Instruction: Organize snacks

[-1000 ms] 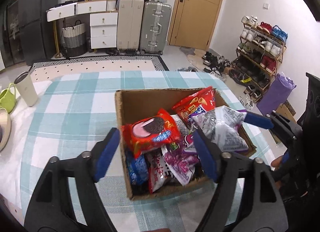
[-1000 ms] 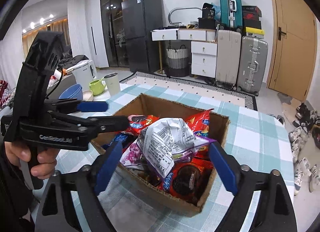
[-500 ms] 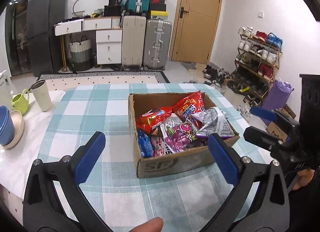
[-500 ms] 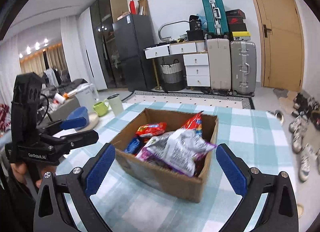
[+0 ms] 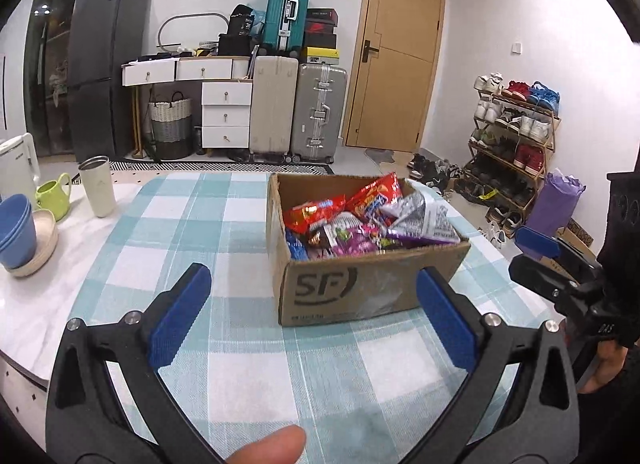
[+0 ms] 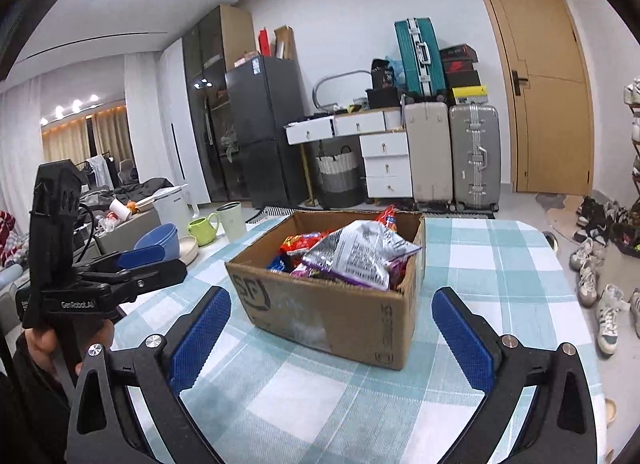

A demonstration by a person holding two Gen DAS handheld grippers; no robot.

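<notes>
Bottom of both frames: left gripper (image 5: 308,312) and right gripper (image 6: 330,338) jaws spread wide after opening further, nothing between them, both short of the box (image 5: 360,288). Mid-frame on the checked tabletop (image 5: 168,232), box sits upright, mouth up, long axis running away from the left camera. Snacks (image 5: 360,220) heaped inside, silver bag (image 6: 352,254) on top, lying across the heap. Packets look light, crinkly, slippery, crushable; likely best pinched at a sealed edge.
</notes>
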